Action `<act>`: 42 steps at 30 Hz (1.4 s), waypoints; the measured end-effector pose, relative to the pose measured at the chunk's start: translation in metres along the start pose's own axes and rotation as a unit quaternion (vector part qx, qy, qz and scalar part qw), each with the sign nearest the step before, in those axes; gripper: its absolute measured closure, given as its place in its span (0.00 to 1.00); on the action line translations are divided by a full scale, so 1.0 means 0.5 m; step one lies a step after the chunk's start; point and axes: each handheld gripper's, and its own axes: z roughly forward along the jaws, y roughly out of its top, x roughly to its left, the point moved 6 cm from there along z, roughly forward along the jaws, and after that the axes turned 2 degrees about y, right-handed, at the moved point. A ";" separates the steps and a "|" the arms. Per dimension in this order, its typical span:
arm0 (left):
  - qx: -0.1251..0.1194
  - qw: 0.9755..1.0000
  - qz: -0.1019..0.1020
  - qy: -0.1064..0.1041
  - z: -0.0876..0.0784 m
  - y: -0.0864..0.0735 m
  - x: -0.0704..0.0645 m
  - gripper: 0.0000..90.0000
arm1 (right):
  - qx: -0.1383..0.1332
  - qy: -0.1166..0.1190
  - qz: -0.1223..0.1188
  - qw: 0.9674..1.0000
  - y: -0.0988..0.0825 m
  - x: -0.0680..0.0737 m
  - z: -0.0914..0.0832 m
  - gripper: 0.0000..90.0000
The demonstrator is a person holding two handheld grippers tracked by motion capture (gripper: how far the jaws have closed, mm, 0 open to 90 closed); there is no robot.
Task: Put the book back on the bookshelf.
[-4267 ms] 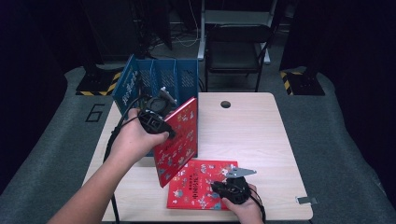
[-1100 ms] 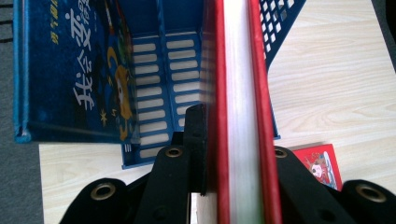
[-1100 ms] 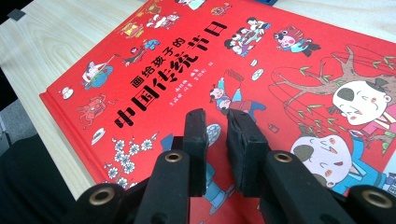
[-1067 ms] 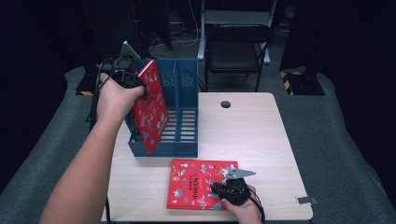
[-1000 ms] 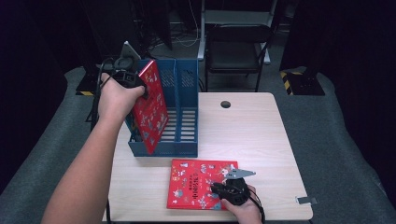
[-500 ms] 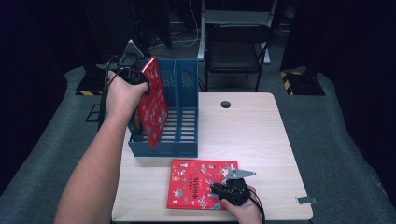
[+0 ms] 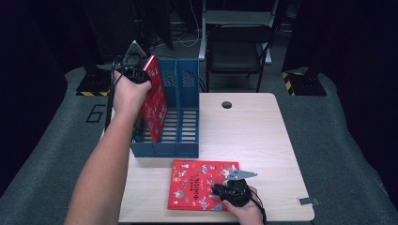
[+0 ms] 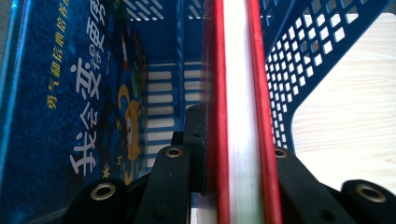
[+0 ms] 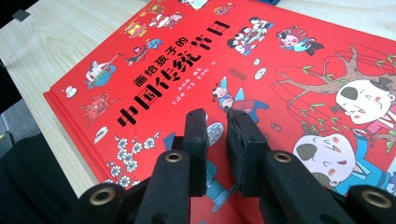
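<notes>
1. the red book (image 7: 154, 101) stands on its edge, tilted, in the blue file rack (image 7: 183, 140), in the second slot from the left.
2. the left hand-held gripper (image 7: 133, 71) pinches the top of this book.
3. a blue book (image 8: 84, 107) stands in the slot beside it.
4. a second red book (image 7: 199, 190) lies flat on the tabletop (image 7: 253, 136), near the rack.
5. the right hand-held gripper (image 9: 217, 128) rests on that flat book with its jaws pressed nearly together, holding nothing.
</notes>
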 end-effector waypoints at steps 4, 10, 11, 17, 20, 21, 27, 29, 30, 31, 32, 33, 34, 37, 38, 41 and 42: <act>-0.003 1.000 -0.005 0.000 0.006 0.002 -0.001 0.88 | 0.000 0.001 0.000 1.000 0.000 0.001 -0.001 0.87; -0.006 1.000 -0.008 0.004 0.012 0.003 0.002 0.88 | -0.001 0.000 -0.003 1.000 0.000 -0.001 0.000 0.87; -0.004 1.000 -0.010 0.005 0.015 0.003 0.002 0.88 | 0.000 0.001 -0.002 1.000 0.000 -0.001 0.000 0.87; -0.003 1.000 -0.013 0.006 0.029 0.001 0.006 0.88 | 0.000 0.002 0.001 1.000 -0.001 0.000 0.000 0.87; -0.006 1.000 -0.012 0.009 0.035 0.001 0.004 0.88 | 0.000 0.002 0.001 1.000 0.000 0.000 0.000 0.87; -0.007 1.000 -0.014 0.008 0.037 0.001 0.004 0.88 | 0.000 0.001 0.001 1.000 0.000 0.001 0.000 0.87; -0.003 1.000 -0.012 0.009 0.058 -0.002 0.004 0.88 | 0.001 0.003 0.002 1.000 0.000 0.002 0.000 0.87; -0.002 1.000 -0.013 0.009 0.064 -0.002 0.003 0.88 | 0.000 0.004 -0.001 1.000 0.000 0.001 0.001 0.87; -0.001 1.000 -0.014 0.011 0.068 -0.003 0.003 0.88 | 0.000 0.004 -0.002 1.000 0.000 0.001 0.001 0.87; 0.001 1.000 -0.012 0.012 0.071 -0.004 0.004 0.88 | 0.000 0.004 -0.002 1.000 0.000 0.001 0.001 0.87; 0.003 1.000 -0.011 0.011 0.073 -0.005 0.004 0.88 | 0.000 0.005 -0.002 1.000 0.000 0.001 0.001 0.87; 0.001 1.000 -0.014 0.012 0.076 -0.006 0.004 0.88 | 0.000 0.004 -0.002 1.000 0.000 0.001 0.000 0.87; 0.001 1.000 -0.014 0.011 0.079 -0.007 0.005 0.88 | 0.001 0.005 0.001 1.000 -0.001 0.002 0.000 0.87; 0.002 1.000 -0.013 0.010 0.087 -0.010 0.007 0.88 | 0.001 0.004 0.001 1.000 -0.001 0.002 0.000 0.87; 0.004 1.000 -0.013 0.010 0.089 -0.012 0.007 0.88 | 0.001 0.004 -0.001 1.000 0.000 0.001 0.000 0.87; 0.005 1.000 -0.013 0.011 0.096 -0.016 0.010 0.88 | 0.000 0.004 -0.003 1.000 0.000 0.001 0.001 0.87; 0.005 1.000 -0.014 0.012 0.098 -0.017 0.011 0.88 | 0.000 0.004 -0.003 1.000 0.000 0.001 0.001 0.87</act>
